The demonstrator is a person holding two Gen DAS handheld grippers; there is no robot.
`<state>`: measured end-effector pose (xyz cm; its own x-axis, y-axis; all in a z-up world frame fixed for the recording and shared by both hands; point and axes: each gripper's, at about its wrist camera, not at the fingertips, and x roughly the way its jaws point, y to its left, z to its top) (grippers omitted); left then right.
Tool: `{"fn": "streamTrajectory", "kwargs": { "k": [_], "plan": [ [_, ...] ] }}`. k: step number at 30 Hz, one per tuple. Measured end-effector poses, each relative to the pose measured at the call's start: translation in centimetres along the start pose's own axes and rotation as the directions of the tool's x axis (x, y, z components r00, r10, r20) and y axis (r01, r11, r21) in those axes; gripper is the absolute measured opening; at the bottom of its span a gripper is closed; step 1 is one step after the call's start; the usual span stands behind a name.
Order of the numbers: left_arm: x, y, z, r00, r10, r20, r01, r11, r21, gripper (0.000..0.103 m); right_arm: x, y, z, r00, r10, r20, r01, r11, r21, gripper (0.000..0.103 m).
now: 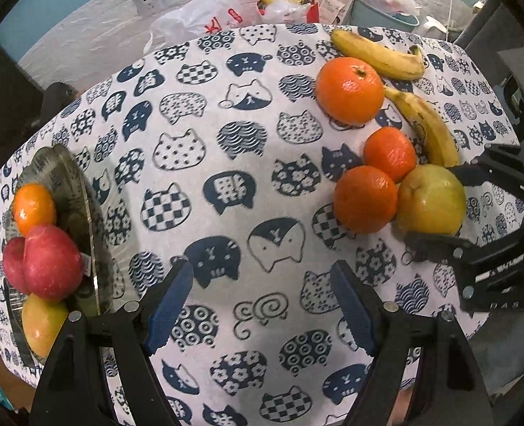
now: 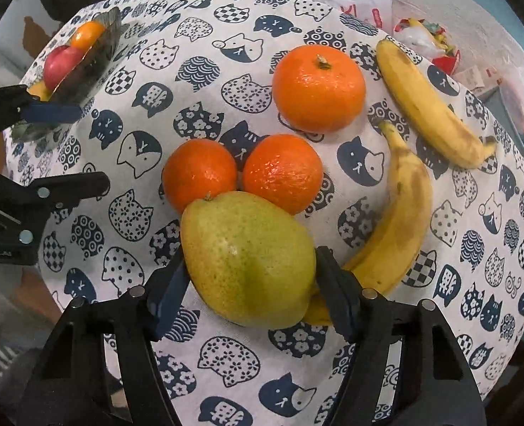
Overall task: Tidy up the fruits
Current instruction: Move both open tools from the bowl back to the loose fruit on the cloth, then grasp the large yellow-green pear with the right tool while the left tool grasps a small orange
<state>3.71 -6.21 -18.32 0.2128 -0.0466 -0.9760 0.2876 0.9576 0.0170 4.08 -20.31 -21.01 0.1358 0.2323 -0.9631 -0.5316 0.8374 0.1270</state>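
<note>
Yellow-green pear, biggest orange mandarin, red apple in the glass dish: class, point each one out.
Yellow-green pear [image 2: 247, 259]: right wrist view, middle of its skin.
Biggest orange mandarin [image 2: 318, 88]: right wrist view, centre, below the stem.
Red apple [image 1: 52, 262]: left wrist view, front face.

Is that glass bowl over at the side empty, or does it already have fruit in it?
Not empty. The glass bowl holds an orange, red apples and a yellowish fruit.

Only red characters, unreadable, show on the white plastic bag [image 1: 205, 14].
</note>
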Motion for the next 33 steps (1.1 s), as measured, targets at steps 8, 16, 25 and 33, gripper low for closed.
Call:
{"fn": "streamTrajectory", "kwargs": {
  "k": [8,16,25,33],
  "plan": [
    [-0.3,-2.0,1.6,0.999,-0.045,0.022,0.044,0.999,0.010,0.084,-3.4,-2.1,-1.0,0.998,0.004,0.070,-0.011,0.995,0.102,0.069],
    [0.7,-4.3,2.8,0.996,-0.085,0.038,0.084,0.996,0.036,0.086,-6.2,-4.6,-1.3,0.989,-0.025,0.148,-0.007,0.978,0.210,0.069],
    [2.7,-5.5,3.7,0.996,-0.083,0.028,0.081,0.994,0.070,0.086,-6.9,-6.4,-1.4,0.985,-0.036,0.166,-0.012,0.961,0.277,0.069],
    [3.8,-6.3,4.0,0.996,-0.080,0.026,0.077,0.991,0.114,0.073,-6.3,-6.4,-1.0,0.987,-0.028,0.156,-0.018,0.959,0.284,0.069]
  ]
}}
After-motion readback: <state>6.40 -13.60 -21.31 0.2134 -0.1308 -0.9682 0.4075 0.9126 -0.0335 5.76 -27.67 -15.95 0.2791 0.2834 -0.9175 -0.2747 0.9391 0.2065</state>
